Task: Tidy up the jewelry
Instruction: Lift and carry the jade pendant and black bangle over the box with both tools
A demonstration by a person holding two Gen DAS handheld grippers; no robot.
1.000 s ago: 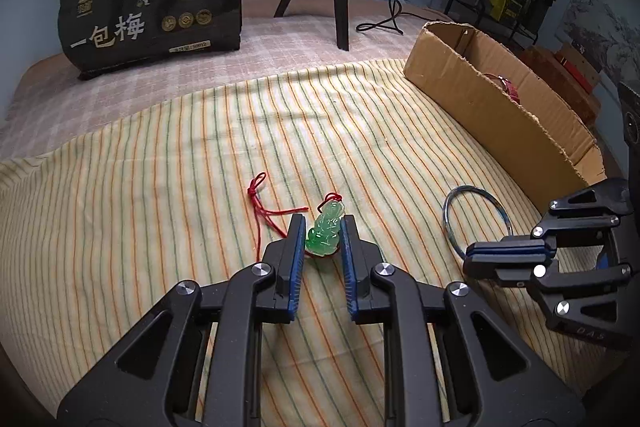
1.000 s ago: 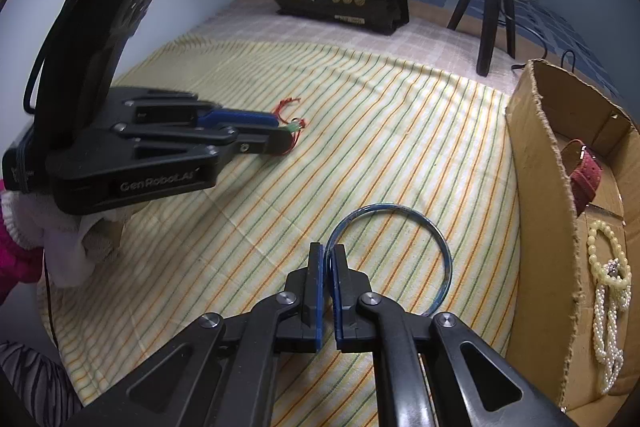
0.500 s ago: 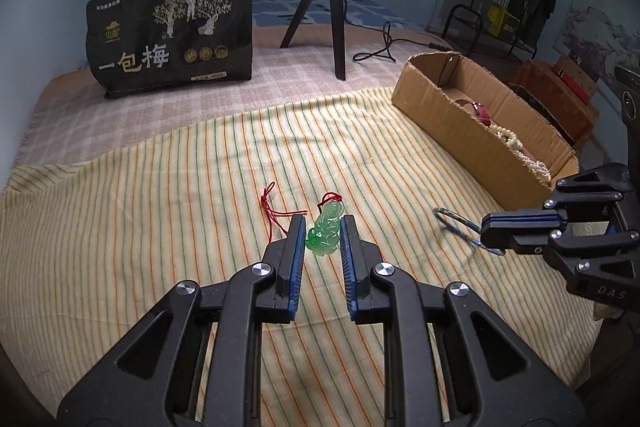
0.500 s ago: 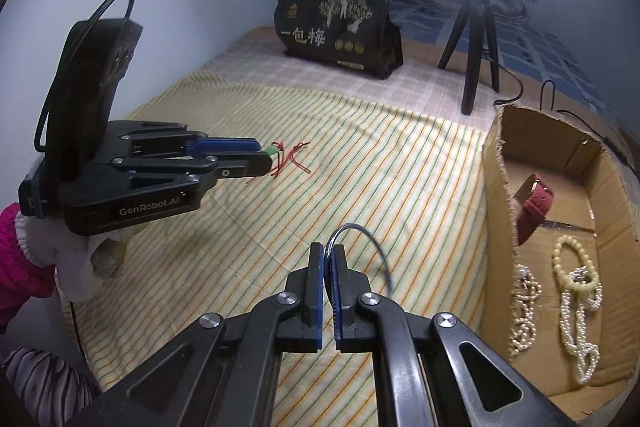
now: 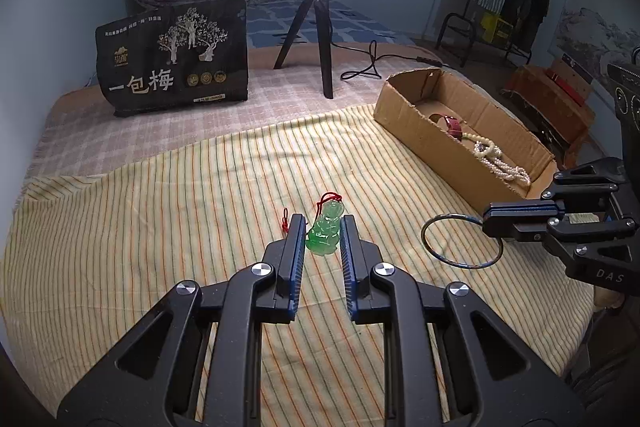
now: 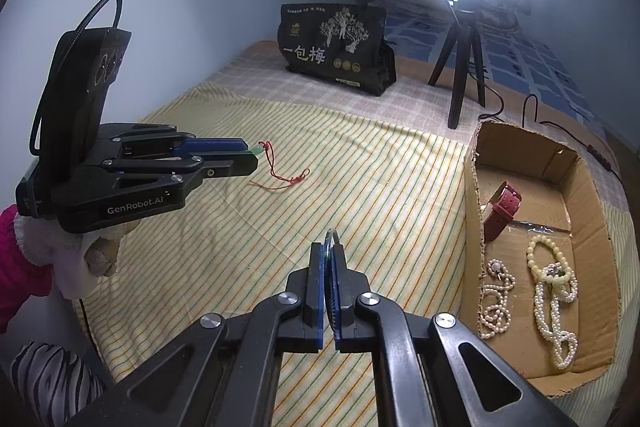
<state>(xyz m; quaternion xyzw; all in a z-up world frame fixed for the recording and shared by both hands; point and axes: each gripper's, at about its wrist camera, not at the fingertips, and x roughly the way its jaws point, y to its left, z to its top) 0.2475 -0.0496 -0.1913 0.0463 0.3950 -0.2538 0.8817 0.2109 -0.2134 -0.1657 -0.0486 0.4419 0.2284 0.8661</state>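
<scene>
Jade pendant (image 5: pixel 325 231) clamped in left gripper (image 5: pixel 322 225) — right gripper (image 6: pixel 329 254) pinches thin bangle (image 5: pixel 460 242)

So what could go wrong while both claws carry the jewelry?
The left claw pinches the green pendant only at its sides, so it might slip out. Its red cord trails down onto the striped cloth and could snag. The right claw holds the thin bangle by its edge, so it may twist loose before reaching the cardboard box.

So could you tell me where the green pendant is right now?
In the left wrist view, the green pendant sits clamped in the left gripper, above the striped cloth.
</scene>
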